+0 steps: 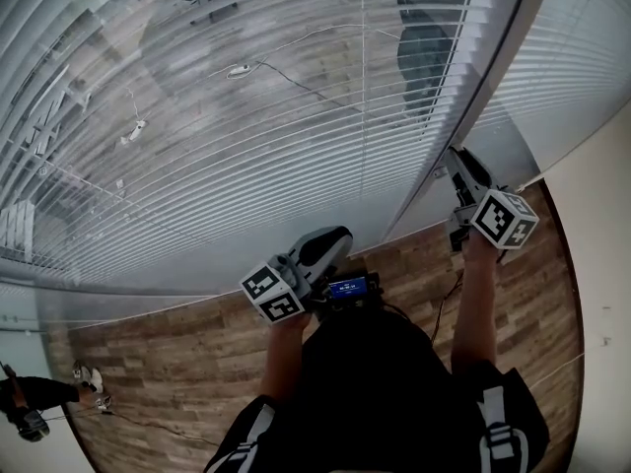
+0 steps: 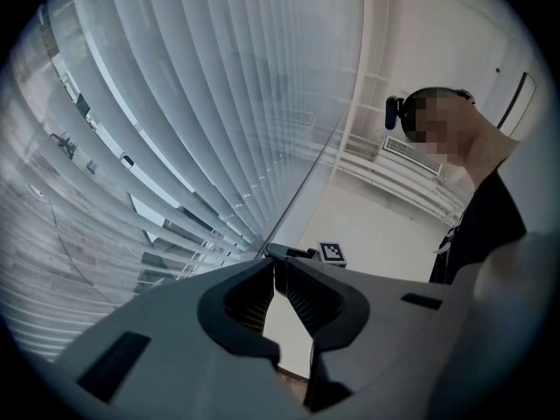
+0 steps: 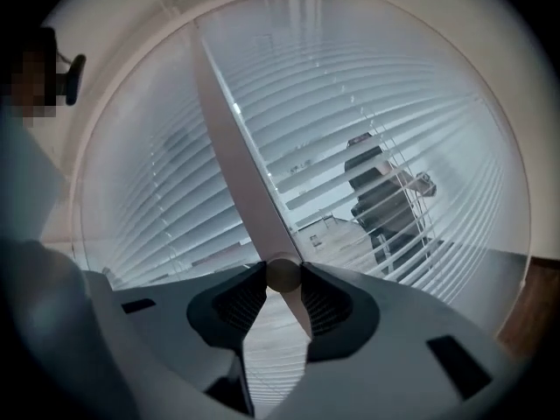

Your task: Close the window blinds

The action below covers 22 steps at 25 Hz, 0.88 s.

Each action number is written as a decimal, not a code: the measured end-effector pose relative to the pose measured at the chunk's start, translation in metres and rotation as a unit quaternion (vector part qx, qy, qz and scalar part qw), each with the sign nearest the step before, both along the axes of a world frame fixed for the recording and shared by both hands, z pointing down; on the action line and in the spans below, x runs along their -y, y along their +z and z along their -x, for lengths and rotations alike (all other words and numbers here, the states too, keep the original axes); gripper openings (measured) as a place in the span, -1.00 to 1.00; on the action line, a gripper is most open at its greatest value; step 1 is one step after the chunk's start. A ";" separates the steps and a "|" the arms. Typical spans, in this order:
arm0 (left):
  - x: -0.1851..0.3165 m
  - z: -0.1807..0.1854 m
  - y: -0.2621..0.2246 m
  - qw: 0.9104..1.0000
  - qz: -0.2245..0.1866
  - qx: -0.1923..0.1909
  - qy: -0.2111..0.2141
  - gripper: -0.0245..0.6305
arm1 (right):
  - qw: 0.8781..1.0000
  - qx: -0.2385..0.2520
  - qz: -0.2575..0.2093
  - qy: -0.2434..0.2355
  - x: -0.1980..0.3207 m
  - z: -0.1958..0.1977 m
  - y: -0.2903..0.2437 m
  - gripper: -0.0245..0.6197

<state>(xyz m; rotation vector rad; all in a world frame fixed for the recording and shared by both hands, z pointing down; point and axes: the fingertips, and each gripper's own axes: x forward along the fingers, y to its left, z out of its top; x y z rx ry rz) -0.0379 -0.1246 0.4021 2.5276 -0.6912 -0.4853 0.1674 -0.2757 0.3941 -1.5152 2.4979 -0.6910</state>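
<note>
Jaws of the right gripper (image 3: pixel 282 274) closed on the pale tilt wand (image 3: pixel 234 138), whose rounded section is pinched between both tips; from the jaws the wand rises up and to the left. Jaws of the left gripper (image 2: pixel 276 265) closed, tips together, nothing between them. Beyond both pairs of jaws hang the window blinds (image 3: pixel 367 103), slats tilted apart, with gaps showing the space behind.

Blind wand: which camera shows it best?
Right gripper view: the wand sits close up, clamped between the right gripper's jaws. Head view barely separates it from the window frame by that gripper; left gripper view shows, at most, a faint distant line.
</note>
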 end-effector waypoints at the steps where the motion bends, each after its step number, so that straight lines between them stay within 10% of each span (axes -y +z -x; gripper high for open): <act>1: 0.000 0.000 0.000 1.000 0.000 0.000 0.000 -0.81 | 1.000 0.021 0.005 -0.003 0.000 0.000 -0.001 -0.52; 13: -0.002 -0.003 -0.003 1.000 -0.002 0.001 0.003 -0.81 | 0.990 0.137 0.025 -0.031 0.001 0.002 -0.009 -0.52; 22: -0.002 -0.003 -0.001 1.000 0.002 0.003 0.000 -0.81 | 0.998 0.060 -0.002 -0.032 0.000 0.001 -0.002 -0.51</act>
